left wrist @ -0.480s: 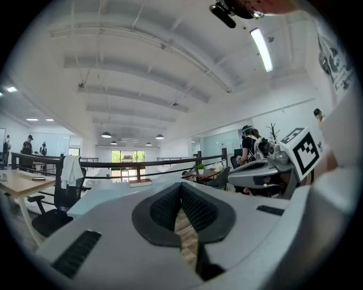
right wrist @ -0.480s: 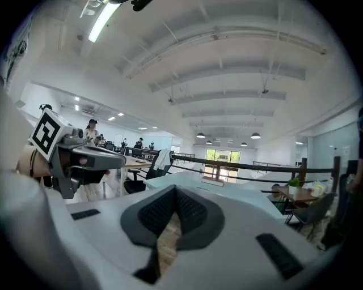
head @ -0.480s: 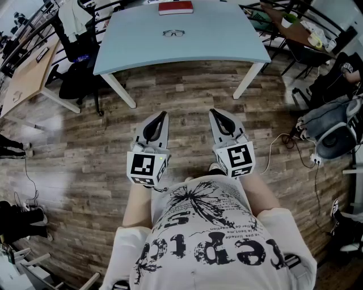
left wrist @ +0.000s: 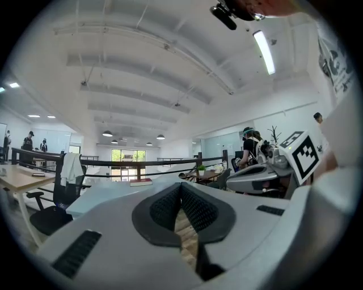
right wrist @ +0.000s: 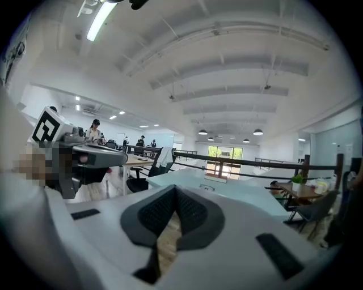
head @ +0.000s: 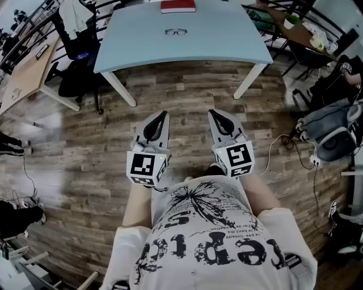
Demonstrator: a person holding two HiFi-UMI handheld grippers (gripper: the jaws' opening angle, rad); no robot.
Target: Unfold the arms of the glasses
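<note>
A pair of dark-framed glasses (head: 175, 32) lies on the pale blue table (head: 227, 48) at the far end of the head view, and shows as a small dark shape (right wrist: 207, 187) in the right gripper view. Both grippers hang close to my body, well short of the table, over the wooden floor. My left gripper (head: 163, 115) is shut with nothing in it, its black pads (left wrist: 170, 207) meeting at the tips. My right gripper (head: 213, 113) is also shut and holds nothing.
A red book (head: 178, 7) lies at the table's far edge. A wooden desk (head: 25, 73) and a black office chair (head: 76, 79) stand to the left. Bags (head: 334, 127) and cables (head: 283, 141) lie on the floor at the right. White table legs (head: 120, 90) stand ahead.
</note>
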